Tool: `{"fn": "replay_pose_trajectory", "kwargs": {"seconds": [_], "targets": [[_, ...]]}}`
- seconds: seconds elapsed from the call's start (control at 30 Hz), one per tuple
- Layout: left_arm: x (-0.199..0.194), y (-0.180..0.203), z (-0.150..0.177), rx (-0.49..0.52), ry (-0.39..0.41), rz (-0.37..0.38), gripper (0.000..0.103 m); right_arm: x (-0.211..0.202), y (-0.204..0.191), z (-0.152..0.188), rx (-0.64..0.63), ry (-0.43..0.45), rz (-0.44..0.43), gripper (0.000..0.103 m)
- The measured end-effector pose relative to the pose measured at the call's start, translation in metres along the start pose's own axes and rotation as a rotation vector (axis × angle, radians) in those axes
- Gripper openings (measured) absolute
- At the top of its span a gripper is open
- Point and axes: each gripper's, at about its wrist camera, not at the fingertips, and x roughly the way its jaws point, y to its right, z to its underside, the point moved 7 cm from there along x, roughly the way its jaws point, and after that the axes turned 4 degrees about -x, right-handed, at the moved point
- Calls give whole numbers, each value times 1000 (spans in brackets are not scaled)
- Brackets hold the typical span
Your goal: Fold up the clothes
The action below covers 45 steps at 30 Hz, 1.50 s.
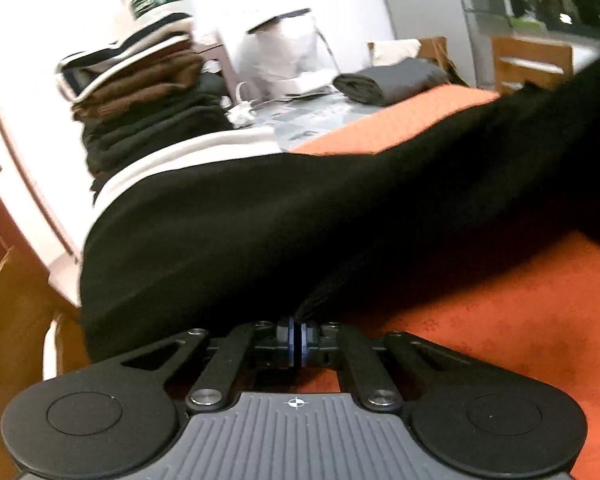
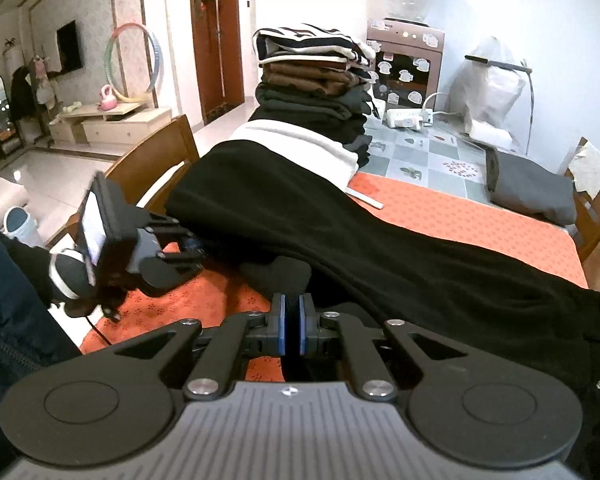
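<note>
A long black garment [image 2: 380, 240] with a white band lies across the orange tablecloth [image 2: 440, 208]. In the right wrist view, my right gripper [image 2: 292, 322] is shut, its blue pads pinching a fold at the garment's near edge. To the left, my left gripper [image 2: 192, 247] meets the same garment's edge, held by a gloved hand. In the left wrist view, the left gripper [image 1: 298, 334] is shut on a ridge of the black garment [image 1: 260, 220], which rises from between its pads. The cloth fills most of that blurred view.
A tall stack of folded clothes [image 2: 312, 80] stands at the table's far side, beside a water dispenser [image 2: 408, 64]. A folded grey garment [image 2: 532, 192] lies at the far right. A wooden chair [image 2: 156, 160] stands left of the table, and a white bag [image 2: 488, 88] at the back.
</note>
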Motion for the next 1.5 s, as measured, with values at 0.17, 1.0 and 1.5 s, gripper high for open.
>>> {"fn": "replay_pose_trajectory", "kwargs": {"seconds": [0.17,1.0,1.5], "targets": [[-51,-10,-8,-90,-18,-38,5,-10,8,5,-28,12,-65,8],[-105,55,38,-220,-59,-193,65,-91,24,20,-253,107,-345,8],[-102,75,36,-161,-19,-222,8,-142,39,33,-174,162,-292,8]]}}
